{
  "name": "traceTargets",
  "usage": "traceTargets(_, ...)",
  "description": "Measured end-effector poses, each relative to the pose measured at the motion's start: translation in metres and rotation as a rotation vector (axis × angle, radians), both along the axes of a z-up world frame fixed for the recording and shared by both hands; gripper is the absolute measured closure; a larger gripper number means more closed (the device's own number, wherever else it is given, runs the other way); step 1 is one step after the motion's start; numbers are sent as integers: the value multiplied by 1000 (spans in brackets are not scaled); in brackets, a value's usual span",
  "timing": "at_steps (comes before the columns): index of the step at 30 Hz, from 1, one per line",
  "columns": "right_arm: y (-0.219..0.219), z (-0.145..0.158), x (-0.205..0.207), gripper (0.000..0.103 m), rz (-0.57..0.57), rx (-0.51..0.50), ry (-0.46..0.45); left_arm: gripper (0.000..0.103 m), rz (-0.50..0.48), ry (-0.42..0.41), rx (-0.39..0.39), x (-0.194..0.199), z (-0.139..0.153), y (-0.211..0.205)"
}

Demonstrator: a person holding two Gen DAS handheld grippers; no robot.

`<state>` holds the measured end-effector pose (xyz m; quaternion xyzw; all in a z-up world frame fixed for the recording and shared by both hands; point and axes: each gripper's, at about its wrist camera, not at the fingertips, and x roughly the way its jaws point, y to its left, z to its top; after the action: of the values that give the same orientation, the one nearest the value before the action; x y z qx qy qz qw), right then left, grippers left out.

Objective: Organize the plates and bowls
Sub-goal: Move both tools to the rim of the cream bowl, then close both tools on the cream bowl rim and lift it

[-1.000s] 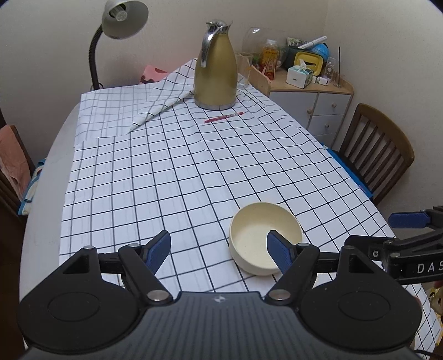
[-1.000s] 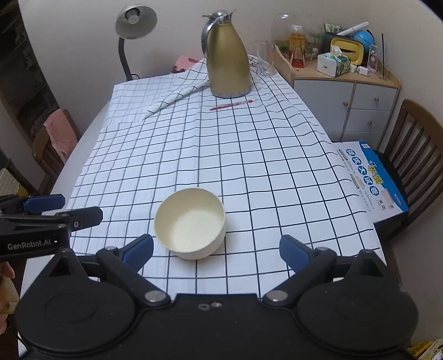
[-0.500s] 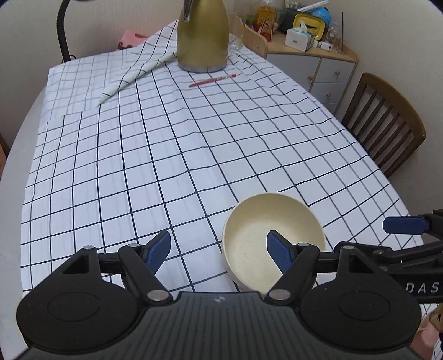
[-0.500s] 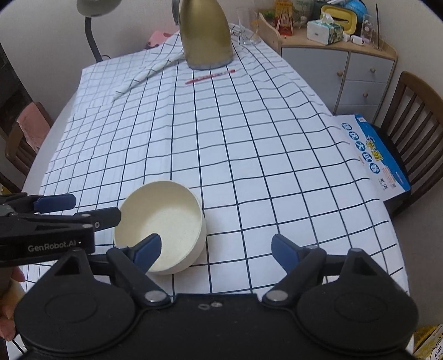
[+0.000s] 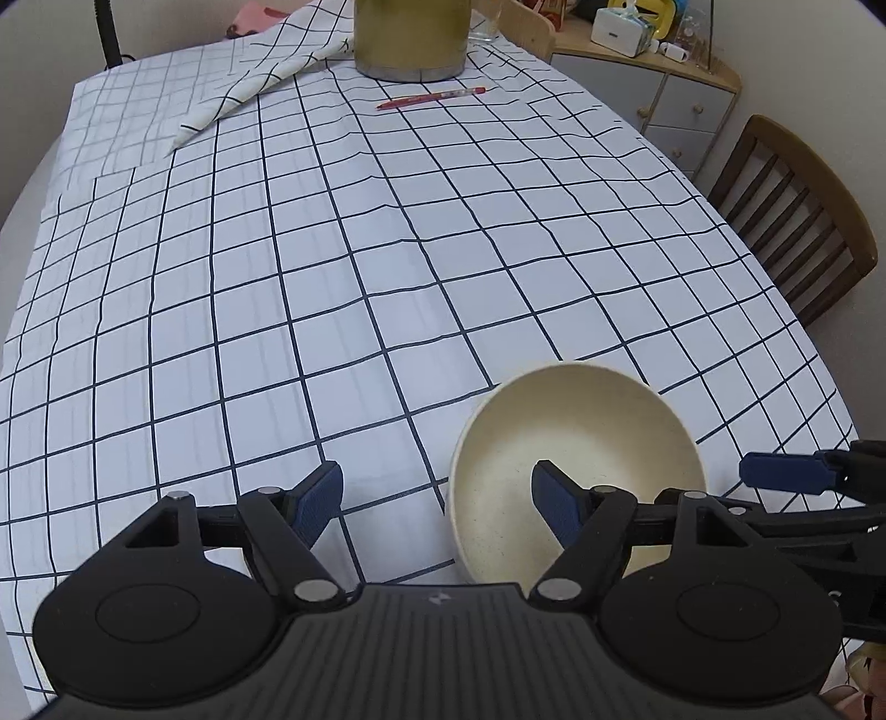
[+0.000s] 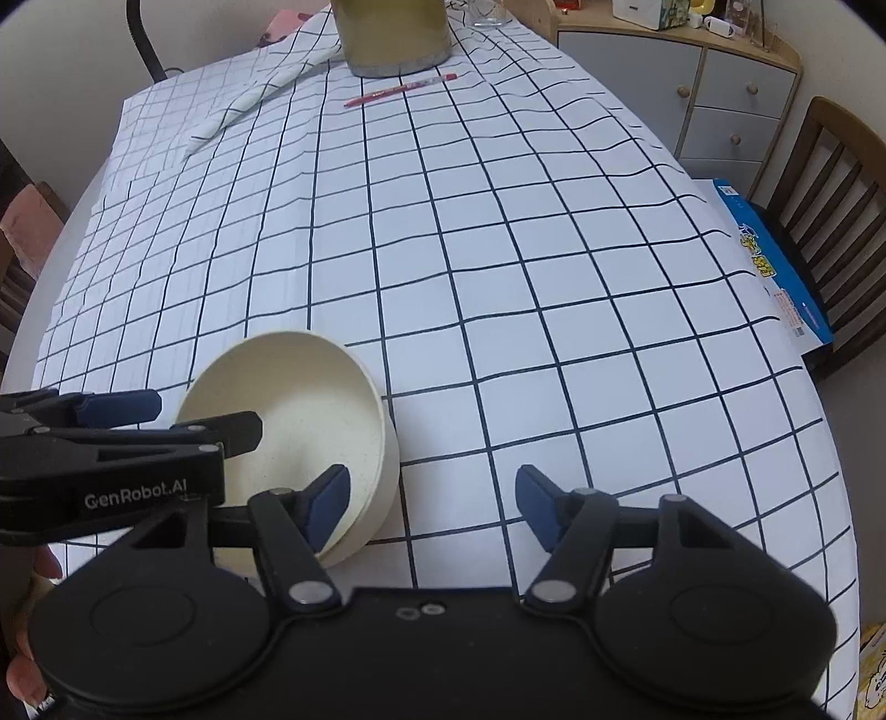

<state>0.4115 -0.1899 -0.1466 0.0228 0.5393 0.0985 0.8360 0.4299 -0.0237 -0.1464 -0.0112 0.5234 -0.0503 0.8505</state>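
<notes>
Both tools stand spread, grasping nothing. The left gripper (image 5: 437,495) has one fingertip (image 5: 556,501) over the bowl's hollow and the other outside its left wall; the right gripper (image 6: 426,498) mirrors this, one fingertip (image 6: 329,501) inside and the other over bare cloth. The cream bowl (image 5: 576,459) sits upright near the table's near edge on the checked tablecloth (image 5: 332,249). Whether any pad touches the rim cannot be told. Judged step: seizing the bowl by its wall. One gripper would probably suffice; the pads should straddle the rim squarely and close low enough not to tip it. A gold jug (image 5: 410,39) and red pen (image 5: 432,98) lie at the far edge.
</notes>
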Motion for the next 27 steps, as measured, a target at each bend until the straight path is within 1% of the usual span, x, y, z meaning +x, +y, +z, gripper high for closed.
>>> traceTargets(1,0,-2,1,45,1,0,4,36,0,7,-2,1,-1,1)
traceTargets(2,1,-3,2,49,2,-2,7,38,1,16,-2,3,-3,1)
traceTargets(3,1,-4,2,49,4,1,10,42,2,20,1,4,-4,1)
traceTargets(4,2,-4,3,52,4,1,10,47,2,22,1,5,-5,2)
traceTargets(5,2,-4,4,55,4,1,9,50,0,27,0,6,-6,2)
traceTargets(7,5,-5,5,59,10,0,8,62,3,40,2,7,-8,2)
traceTargets(8,7,-5,6,63,14,-2,8,65,2,44,3,6,-9,2)
traceTargets(10,10,-4,7,66,23,-12,3,72,1,50,6,6,-9,2)
traceTargets(12,12,-4,7,70,29,-16,2,77,6,59,29,5,-9,1)
traceTargets(14,14,-3,7,75,34,-13,3,79,2,66,30,4,-9,1)
traceTargets(16,15,-3,6,76,38,-20,3,86,-11,72,23,2,-7,1)
traceTargets(18,16,-3,6,80,42,-20,6,90,-19,74,13,1,-5,0)
traceTargets(20,17,-3,5,90,47,-13,8,92,-28,74,3,-1,-3,0)
traceTargets(21,17,-2,4,93,50,-9,9,94,-32,70,6,-3,-1,-1)
traceTargets(22,18,-1,3,95,52,-11,6,97,-38,67,8,-4,0,-2)
traceTargets(27,21,6,-4,98,67,-35,-29,97,-50,51,18,-13,10,-6)
